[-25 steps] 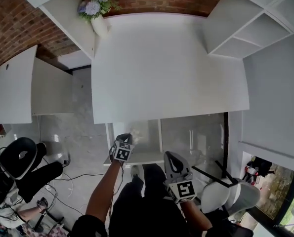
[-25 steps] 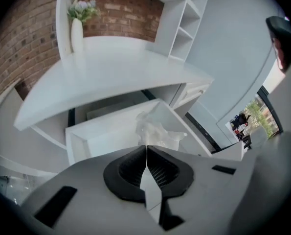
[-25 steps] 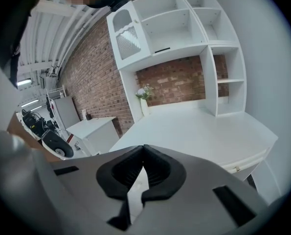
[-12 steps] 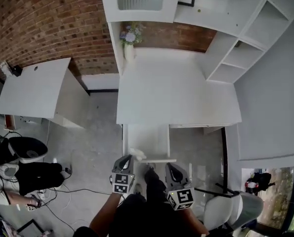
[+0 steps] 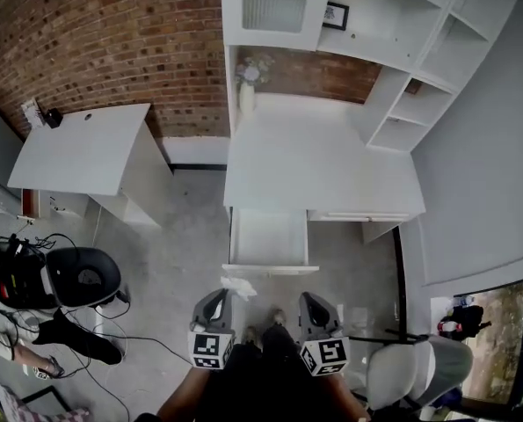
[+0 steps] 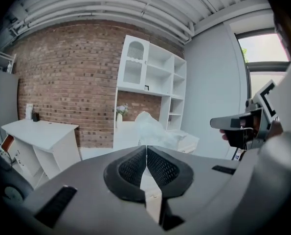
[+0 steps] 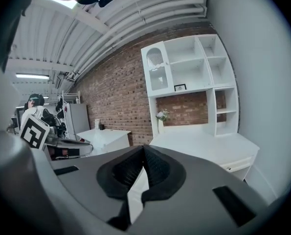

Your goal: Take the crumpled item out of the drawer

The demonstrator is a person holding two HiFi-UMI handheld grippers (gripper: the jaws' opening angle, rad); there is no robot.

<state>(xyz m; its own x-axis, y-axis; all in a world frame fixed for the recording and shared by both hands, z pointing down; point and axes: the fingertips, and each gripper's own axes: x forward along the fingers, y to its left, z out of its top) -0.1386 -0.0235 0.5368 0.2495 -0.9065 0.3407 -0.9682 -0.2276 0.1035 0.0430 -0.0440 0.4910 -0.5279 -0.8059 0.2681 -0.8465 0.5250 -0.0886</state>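
Pulling back from the desk (image 5: 323, 170), I have my left gripper (image 5: 223, 294) clamped on the crumpled item (image 5: 237, 287). Its jaws are pressed together on a thin fold of it. In the left gripper view the white, wrinkled bulk of the crumpled item (image 6: 147, 124) bunches up just past the tips of the left gripper (image 6: 146, 147).

A second ago those tips were down at the drawer (image 5: 268, 236), with the item at its front corner. Half a second ago the item hung right over the drawer's front edge. Now it is clear of the drawer altogether, just in front of the front panel and over the grey floor (image 5: 177, 262). The drawer stands pulled open under the desk, and its white bottom shows bare.

My right gripper (image 5: 307, 297) has its jaws closed with nothing between them, as the right gripper view shows at the tips of the right gripper (image 7: 144, 147). It sits level with the left one now, the two side by side near the bottom of the head view. Earlier it trailed lower and further right.

The head view takes in far more of the room than before: the shelf unit (image 5: 437, 33), the brick wall (image 5: 112, 33), the vase of flowers (image 5: 249, 76) at the desk's back edge, the white side table (image 5: 81, 148) and the black chair (image 5: 83, 276).
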